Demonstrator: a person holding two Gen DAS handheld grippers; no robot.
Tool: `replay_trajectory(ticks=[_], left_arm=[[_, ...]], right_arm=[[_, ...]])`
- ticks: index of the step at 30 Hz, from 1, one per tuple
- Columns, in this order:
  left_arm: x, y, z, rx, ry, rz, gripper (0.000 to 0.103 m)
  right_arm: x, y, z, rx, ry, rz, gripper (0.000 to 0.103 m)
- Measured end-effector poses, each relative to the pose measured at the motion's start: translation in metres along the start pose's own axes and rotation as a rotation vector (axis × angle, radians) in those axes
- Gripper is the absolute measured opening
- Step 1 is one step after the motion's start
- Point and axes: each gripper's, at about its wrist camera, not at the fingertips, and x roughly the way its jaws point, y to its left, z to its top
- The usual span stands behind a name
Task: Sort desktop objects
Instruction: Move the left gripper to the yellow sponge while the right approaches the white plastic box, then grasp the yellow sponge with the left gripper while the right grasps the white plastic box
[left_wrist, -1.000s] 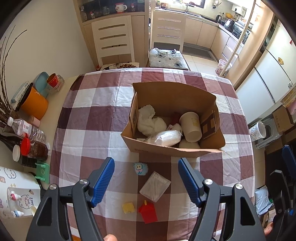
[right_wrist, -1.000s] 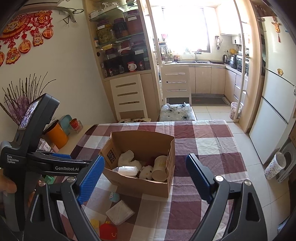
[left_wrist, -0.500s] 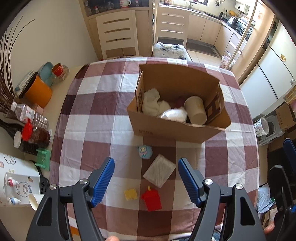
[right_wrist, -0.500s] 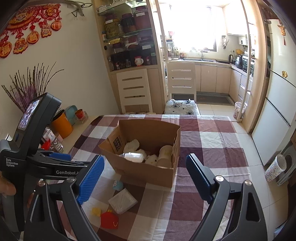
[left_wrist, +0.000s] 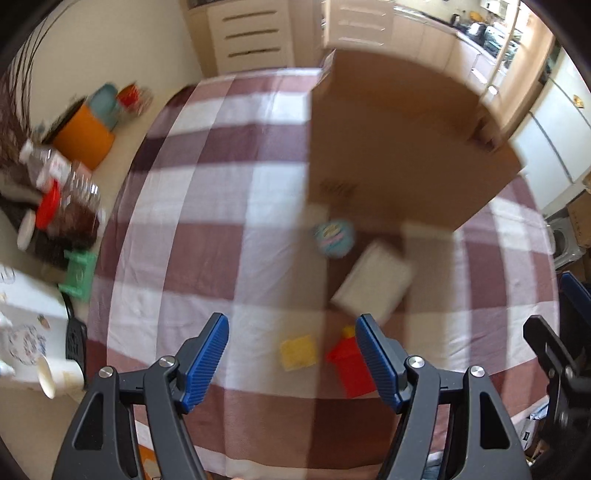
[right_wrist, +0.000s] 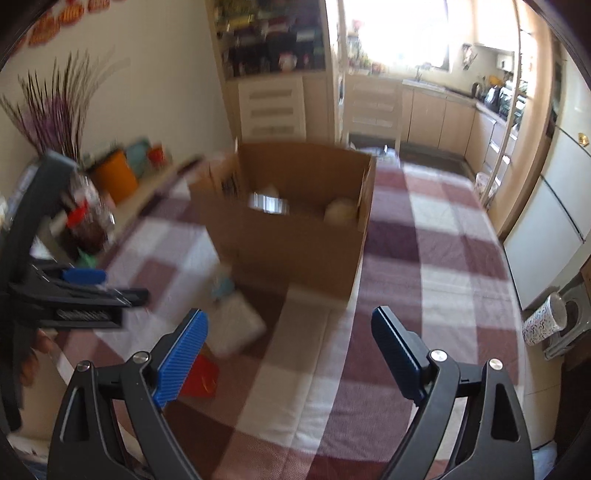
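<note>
risk: your frames are motion-blurred, so edges of the small items are hard to read; close now and you can clip the wrong one or pinch the checked cloth.
risk 2: red toy (left_wrist: 351, 373) and yellow block (left_wrist: 298, 350) lie just beside each other; a wide close could catch both or shove one away.
risk 3: both claws crowd the same patch; they could bump.
left claw (left_wrist: 291, 354): jaws apart, nothing held, pointing steeply down at the desk (left_wrist: 177, 243).
right claw (right_wrist: 288, 354): jaws wide, empty.
targets vs left claw: yellow block sits between its jaws in view, contact cannot be told; red toy against the right-side finger, partly hidden.
other loose items: white packet (left_wrist: 373, 282) and blue round toy (left_wrist: 333, 237) further ahead, near the cardboard box (left_wrist: 399, 147).
box: upright, open, already holding things in the right wrist view.
</note>
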Motion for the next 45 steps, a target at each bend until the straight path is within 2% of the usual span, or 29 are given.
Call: replay_trajectory(ticks=[3,6,9,13,17,21,24,26,29,33,37,40,42,45], left_arm=[[0.028,0.023,-0.026,-0.014,0.032,-0.008,0.073],[0.049,0.036,-0.044,-0.031,0.065,-0.054,0.073],[0.059,0.033,-0.053,-0.02,0.061,-0.103,0.073],[0.076,0.023,-0.055,0.014,0.089,-0.111,0.073],[0.089,0.018,-0.049,-0.002,0.096,-0.147,0.073],[0.1,0.017,-0.045,-0.009,0.103,-0.152,0.073],[0.108,0.02,-0.045,0.0,0.122,-0.134,0.073],[0.108,0.022,-0.045,0.025,0.108,-0.116,0.073],[0.11,0.032,-0.046,0.05,0.111,-0.079,0.073],[0.11,0.049,-0.047,0.055,0.105,-0.082,0.073],[0.108,0.046,-0.05,0.082,0.108,-0.083,0.073],[0.106,0.038,-0.052,0.11,0.1,-0.089,0.073],[0.106,0.035,-0.052,0.114,0.095,-0.093,0.073],[0.107,0.031,-0.048,0.125,0.089,-0.098,0.077]], right_arm=[[0.037,0.001,-0.029,0.01,0.116,0.031,0.091],[0.058,0.002,-0.043,0.028,0.167,0.054,0.091],[0.076,0.008,-0.044,0.04,0.166,0.075,0.091],[0.101,0.026,-0.032,0.01,0.154,0.105,0.091],[0.124,0.047,-0.021,-0.025,0.164,0.123,0.091],[0.147,0.068,-0.013,-0.051,0.177,0.131,0.091],[0.167,0.085,-0.008,-0.085,0.197,0.058,0.091],[0.174,0.09,-0.009,-0.115,0.2,0.021,0.092],[0.171,0.087,-0.012,-0.178,0.218,-0.059,0.092],[0.157,0.052,-0.025,-0.167,0.253,-0.085,0.092],[0.139,0.005,-0.035,-0.039,0.243,-0.056,0.092],[0.135,-0.005,-0.041,-0.01,0.233,-0.015,0.092],[0.138,-0.001,-0.043,-0.028,0.238,0.014,0.092],[0.144,0.014,-0.039,-0.123,0.204,0.05,0.092]])
